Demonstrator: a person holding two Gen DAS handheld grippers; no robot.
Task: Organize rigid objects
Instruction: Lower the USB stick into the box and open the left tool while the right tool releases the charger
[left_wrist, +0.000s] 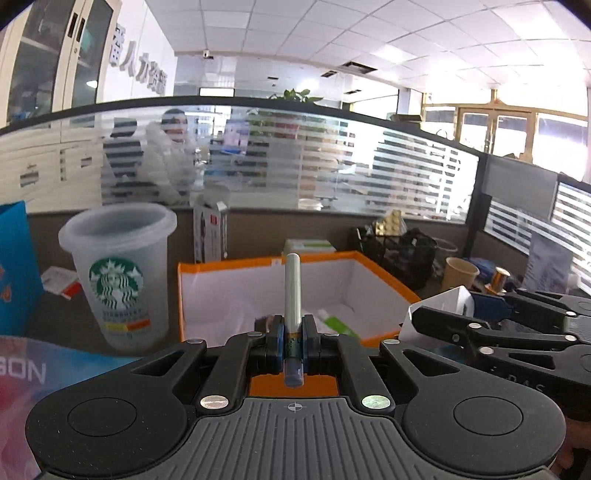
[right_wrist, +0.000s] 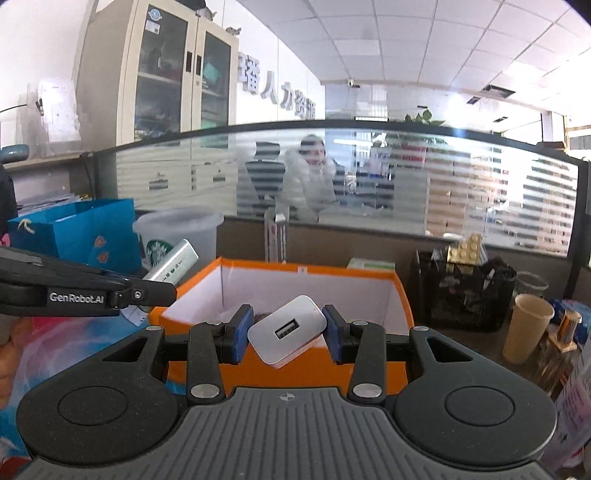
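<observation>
while the left tool (left_wrist: 293, 341) clamps a slim stick (left_wrist: 291, 291), the right tool (right_wrist: 287, 334) apparently pinches a tilted charger (right_wrist: 287, 332).

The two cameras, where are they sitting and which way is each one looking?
Left wrist: rides on the left gripper, looking forward over the silver stick it grips at the orange box; the right gripper pokes in at right.
Right wrist: rides on the right gripper, facing the box across the white charger between its fingers; the left gripper reaches in at left.
Both show: box, Starbucks cup, frosted glass partition.
</observation>
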